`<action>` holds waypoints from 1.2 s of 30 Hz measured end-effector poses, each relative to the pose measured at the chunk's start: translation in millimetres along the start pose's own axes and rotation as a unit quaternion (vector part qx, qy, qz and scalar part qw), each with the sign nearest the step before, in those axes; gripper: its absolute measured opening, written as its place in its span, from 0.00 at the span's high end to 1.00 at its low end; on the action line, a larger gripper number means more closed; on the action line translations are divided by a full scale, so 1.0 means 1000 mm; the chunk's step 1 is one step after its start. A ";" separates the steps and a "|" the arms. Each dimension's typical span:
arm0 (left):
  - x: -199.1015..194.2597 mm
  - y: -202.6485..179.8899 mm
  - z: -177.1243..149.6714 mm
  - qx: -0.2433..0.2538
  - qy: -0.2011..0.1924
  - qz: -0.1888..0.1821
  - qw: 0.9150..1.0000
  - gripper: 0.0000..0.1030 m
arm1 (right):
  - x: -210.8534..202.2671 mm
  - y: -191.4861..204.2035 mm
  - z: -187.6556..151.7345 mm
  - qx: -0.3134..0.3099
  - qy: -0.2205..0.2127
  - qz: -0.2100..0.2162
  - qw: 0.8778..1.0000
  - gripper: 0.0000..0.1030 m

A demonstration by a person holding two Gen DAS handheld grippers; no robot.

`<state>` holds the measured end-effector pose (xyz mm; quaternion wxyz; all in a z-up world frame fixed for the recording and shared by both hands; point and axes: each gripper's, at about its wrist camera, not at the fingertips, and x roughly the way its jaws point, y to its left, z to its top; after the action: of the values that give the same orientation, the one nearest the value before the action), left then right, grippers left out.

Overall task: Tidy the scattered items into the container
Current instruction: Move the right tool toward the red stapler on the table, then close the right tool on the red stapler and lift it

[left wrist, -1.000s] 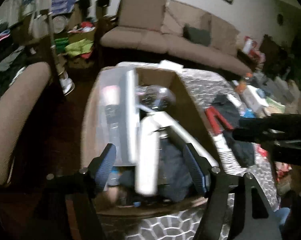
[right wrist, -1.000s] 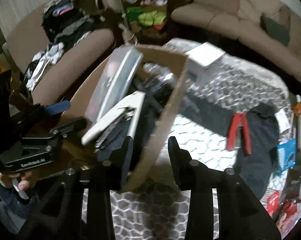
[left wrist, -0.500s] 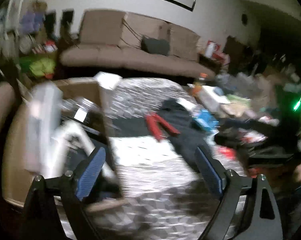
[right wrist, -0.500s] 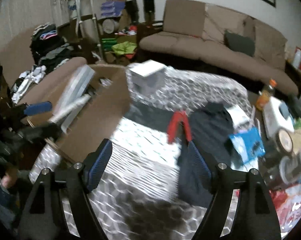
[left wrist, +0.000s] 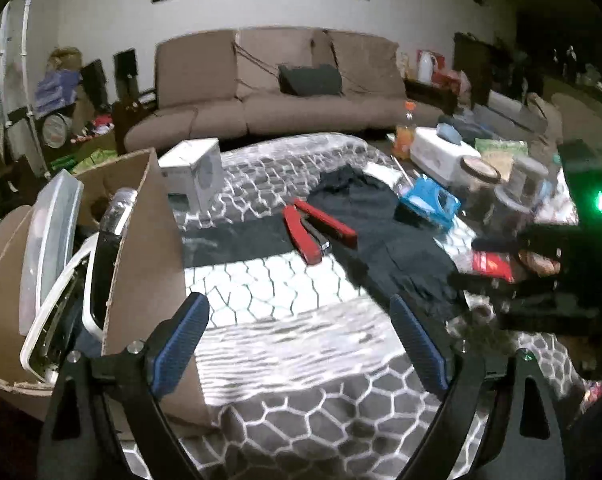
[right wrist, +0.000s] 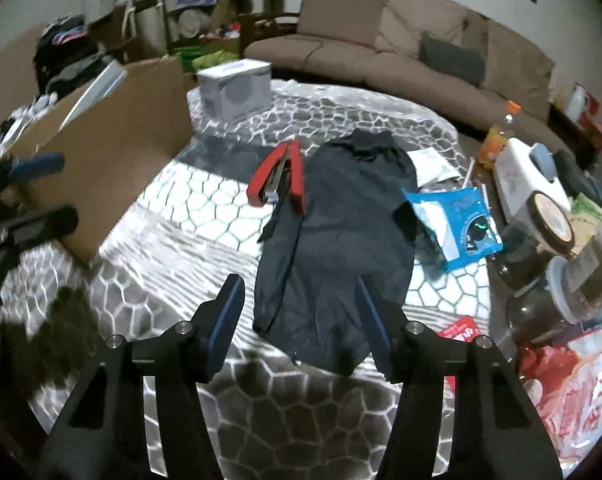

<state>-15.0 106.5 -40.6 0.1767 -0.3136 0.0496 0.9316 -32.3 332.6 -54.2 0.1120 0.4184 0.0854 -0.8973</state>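
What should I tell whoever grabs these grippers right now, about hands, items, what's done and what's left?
Left gripper: open, empty, over the patterned cover beside the cardboard box.
Right gripper: open, empty, over the near end of the dark garment.
Done: the box already holds a clear lid and a white-framed item.
Left: red stapler, dark garment, blue packet and the small white box lie on the cover.
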 end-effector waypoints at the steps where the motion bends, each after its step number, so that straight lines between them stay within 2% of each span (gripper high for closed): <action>1: -0.001 -0.002 -0.002 -0.004 -0.005 -0.004 1.000 0.10 | 0.004 -0.003 -0.005 0.005 -0.005 0.004 1.000 0.54; 5: 0.005 -0.019 -0.017 -0.004 0.022 -0.050 0.998 0.10 | 0.024 -0.019 -0.024 0.048 -0.006 0.032 0.998 0.63; 8: 0.021 -0.028 -0.026 0.020 0.070 -0.021 0.997 0.10 | 0.031 -0.032 -0.031 0.085 -0.014 0.054 0.995 0.69; 11: 0.034 -0.025 -0.031 0.015 0.108 -0.017 0.994 0.10 | 0.034 -0.036 -0.028 0.084 -0.033 0.055 0.994 0.70; 14: 0.037 -0.020 -0.033 0.006 0.117 -0.018 0.993 0.10 | 0.040 -0.037 -0.019 0.073 -0.046 0.052 0.995 0.70; 22: 0.039 -0.017 -0.036 0.001 0.123 -0.025 0.992 0.10 | 0.092 -0.028 0.034 0.080 -0.038 0.057 0.994 0.70; 26: 0.047 -0.017 -0.040 0.003 0.138 -0.027 0.990 0.10 | 0.125 -0.020 0.053 0.072 -0.018 0.069 0.995 0.70; 28: 0.050 -0.017 -0.043 0.006 0.146 -0.028 0.989 0.10 | 0.137 -0.018 0.059 0.059 -0.011 0.060 0.996 0.70; 31: 0.052 -0.017 -0.044 0.009 0.155 -0.031 0.987 0.10 | 0.153 -0.019 0.065 0.044 0.000 0.056 0.997 0.73; 34: 0.051 -0.013 -0.041 0.001 0.158 -0.038 0.987 0.10 | 0.165 -0.021 0.068 0.036 0.008 0.064 0.997 0.87; 36: 0.049 -0.011 -0.039 -0.003 0.156 -0.040 0.987 0.10 | 0.168 -0.018 0.069 0.032 0.010 0.057 0.998 0.87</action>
<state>-25.2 123.9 -101.7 0.2033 -0.4573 0.0611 0.8636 -193.0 311.2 -138.7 0.1485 0.4347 0.0340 -0.8876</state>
